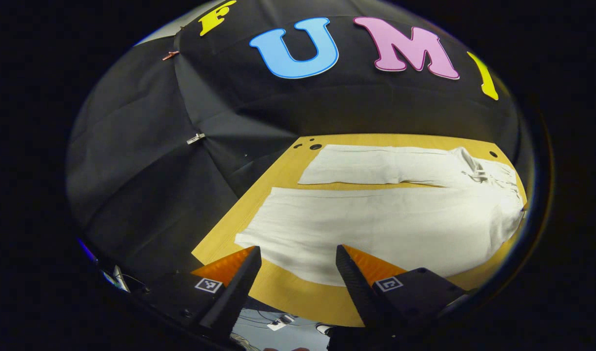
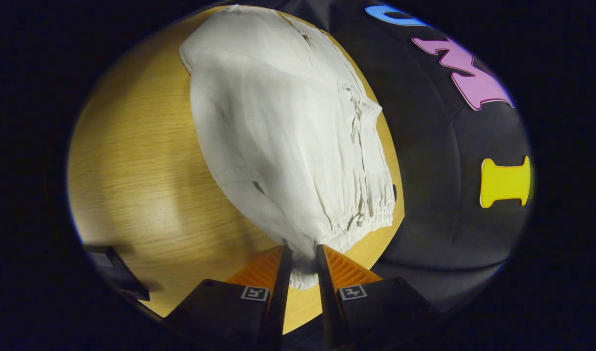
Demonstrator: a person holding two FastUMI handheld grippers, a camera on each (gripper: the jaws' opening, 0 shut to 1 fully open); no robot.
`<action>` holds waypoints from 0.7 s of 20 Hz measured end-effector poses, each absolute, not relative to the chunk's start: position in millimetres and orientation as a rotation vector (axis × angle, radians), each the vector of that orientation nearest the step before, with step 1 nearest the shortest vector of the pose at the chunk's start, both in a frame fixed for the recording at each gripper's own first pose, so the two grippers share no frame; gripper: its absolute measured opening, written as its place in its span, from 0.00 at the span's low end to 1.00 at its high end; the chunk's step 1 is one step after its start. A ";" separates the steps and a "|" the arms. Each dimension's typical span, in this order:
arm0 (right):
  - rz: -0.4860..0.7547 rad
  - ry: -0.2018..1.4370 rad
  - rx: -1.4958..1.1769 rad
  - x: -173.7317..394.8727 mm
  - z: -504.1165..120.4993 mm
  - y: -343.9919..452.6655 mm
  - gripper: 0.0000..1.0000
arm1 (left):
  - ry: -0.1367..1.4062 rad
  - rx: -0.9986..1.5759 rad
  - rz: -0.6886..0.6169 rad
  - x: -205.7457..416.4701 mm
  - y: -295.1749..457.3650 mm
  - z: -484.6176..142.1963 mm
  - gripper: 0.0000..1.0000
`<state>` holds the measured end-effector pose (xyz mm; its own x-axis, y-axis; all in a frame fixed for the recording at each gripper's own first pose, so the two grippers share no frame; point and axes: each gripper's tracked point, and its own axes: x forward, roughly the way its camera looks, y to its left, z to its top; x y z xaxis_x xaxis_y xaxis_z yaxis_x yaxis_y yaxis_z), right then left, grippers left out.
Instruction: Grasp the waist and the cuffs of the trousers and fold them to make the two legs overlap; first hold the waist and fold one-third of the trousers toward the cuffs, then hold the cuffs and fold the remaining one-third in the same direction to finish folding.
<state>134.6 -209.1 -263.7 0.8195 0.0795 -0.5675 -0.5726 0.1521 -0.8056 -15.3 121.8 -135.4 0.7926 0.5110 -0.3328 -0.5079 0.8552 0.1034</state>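
White trousers (image 1: 376, 219) lie spread on the wooden table (image 1: 298, 292), the two legs side by side, cuffs to the left and the gathered waist at the right in the left gripper view. My left gripper (image 1: 298, 256) is open, hovering at the near leg's lower edge close to its cuff, with cloth showing between the fingers but not pinched. In the right gripper view the trousers (image 2: 278, 126) stretch away from me, and my right gripper (image 2: 303, 256) is shut on the near corner of the elastic waist, which bunches up between the fingers.
The table (image 2: 132, 170) has bare wood left of the trousers in the right gripper view. Small holes (image 1: 315, 146) sit at the table's far left corner. Black cloth wall surrounds the table's far and side edges. A dark object (image 2: 117, 273) shows at the table's lower left edge.
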 end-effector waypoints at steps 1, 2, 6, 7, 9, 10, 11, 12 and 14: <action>0.496 0.446 -1.341 136.0 -263.4 -207.4 0.34 | 0.372 -0.007 0.551 -15.9 122.6 -141.7 0.98; 0.502 0.449 -1.334 136.7 -262.2 -206.7 0.27 | 0.386 -0.017 0.557 -15.0 125.9 -148.3 0.98; 0.557 0.486 -1.263 138.4 -263.1 -207.7 0.18 | 0.430 0.093 0.507 -10.0 146.5 -172.0 0.98; 0.568 0.496 -1.259 138.9 -263.4 -207.4 0.18 | 0.447 0.177 0.457 -5.5 150.4 -175.9 0.98; 0.570 0.517 -1.256 139.6 -262.1 -208.9 0.12 | 0.462 0.383 0.377 -2.2 163.7 -179.8 0.97; 0.579 0.529 -1.239 142.0 -264.8 -207.6 0.08 | 0.473 0.444 0.340 -0.8 166.8 -186.1 0.96; 0.585 0.547 -1.220 139.1 -262.1 -207.1 0.06 | 0.489 0.506 0.304 -0.5 175.4 -193.0 0.96; 0.590 0.565 -1.207 139.2 -263.4 -206.7 0.06 | 0.510 0.553 0.281 -0.7 183.6 -200.2 0.96; 0.618 0.559 -1.236 138.6 -261.6 -207.4 0.06 | 0.553 0.668 0.259 -1.5 206.8 -218.5 0.96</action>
<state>138.6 -207.4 -261.6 0.7124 0.1270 -0.6902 -0.6995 0.2090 -0.6834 -1.5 206.8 -218.5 0.8258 0.3978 -0.3998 -0.0531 0.7606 0.6471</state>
